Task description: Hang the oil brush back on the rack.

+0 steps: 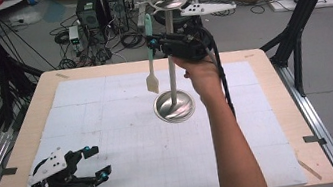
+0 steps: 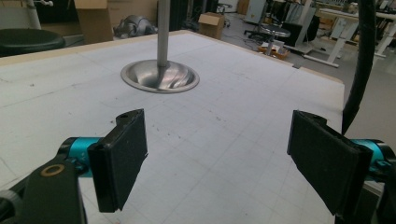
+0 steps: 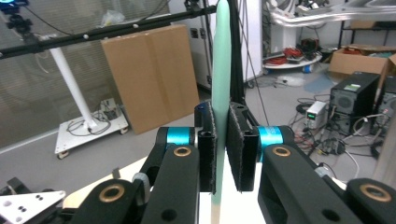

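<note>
The right gripper (image 1: 154, 45) is hanging raised above the table's far side, its jaws pinching the mint-green handle of a silicone spatula (image 1: 150, 60) — the pale blade is pointing down, clear of the white mat (image 1: 110, 133). Just beside it a metal stand (image 1: 171, 67) is rising from its round base (image 1: 174, 106) on the mat. The left gripper (image 1: 92, 162) is resting near the table's front left corner, jaws spread wide and gripping nothing — well apart from the stand.
</note>
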{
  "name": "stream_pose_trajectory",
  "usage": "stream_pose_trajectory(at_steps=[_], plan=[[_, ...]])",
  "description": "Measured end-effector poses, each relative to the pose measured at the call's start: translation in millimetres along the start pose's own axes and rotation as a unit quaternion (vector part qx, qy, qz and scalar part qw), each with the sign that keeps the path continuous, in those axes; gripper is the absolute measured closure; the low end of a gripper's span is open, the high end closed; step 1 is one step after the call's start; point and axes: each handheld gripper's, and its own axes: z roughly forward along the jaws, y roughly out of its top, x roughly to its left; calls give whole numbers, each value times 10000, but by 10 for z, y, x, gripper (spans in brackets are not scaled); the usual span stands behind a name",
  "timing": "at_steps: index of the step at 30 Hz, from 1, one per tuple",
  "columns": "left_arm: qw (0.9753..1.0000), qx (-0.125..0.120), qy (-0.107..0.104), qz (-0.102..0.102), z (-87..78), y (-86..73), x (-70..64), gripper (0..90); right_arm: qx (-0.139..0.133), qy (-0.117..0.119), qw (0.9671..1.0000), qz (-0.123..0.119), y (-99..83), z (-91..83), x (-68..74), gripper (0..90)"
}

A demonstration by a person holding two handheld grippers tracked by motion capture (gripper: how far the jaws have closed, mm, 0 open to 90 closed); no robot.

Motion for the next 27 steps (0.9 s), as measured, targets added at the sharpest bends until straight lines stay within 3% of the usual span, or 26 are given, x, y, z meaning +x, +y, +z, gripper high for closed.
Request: stream_pose_trajectory(at_steps=[14,20,24,27], plan=[[10000,-75,-19,-34,-12,2,2,206,-89,-160,9994,284,-11,11,-153,831],[9999,-109,-29,-63,-16,1,4,206,-23,-276,9994,231,-21,3,-154,815],[9998,-170,-13,-88,-27,2,11,206,-49,-453,9987,208,-42,-33,-126,615],[9997,-222,-1,-130,-35,1,17,206,-150,-658,9977,25,-95,-99,-87,509]])
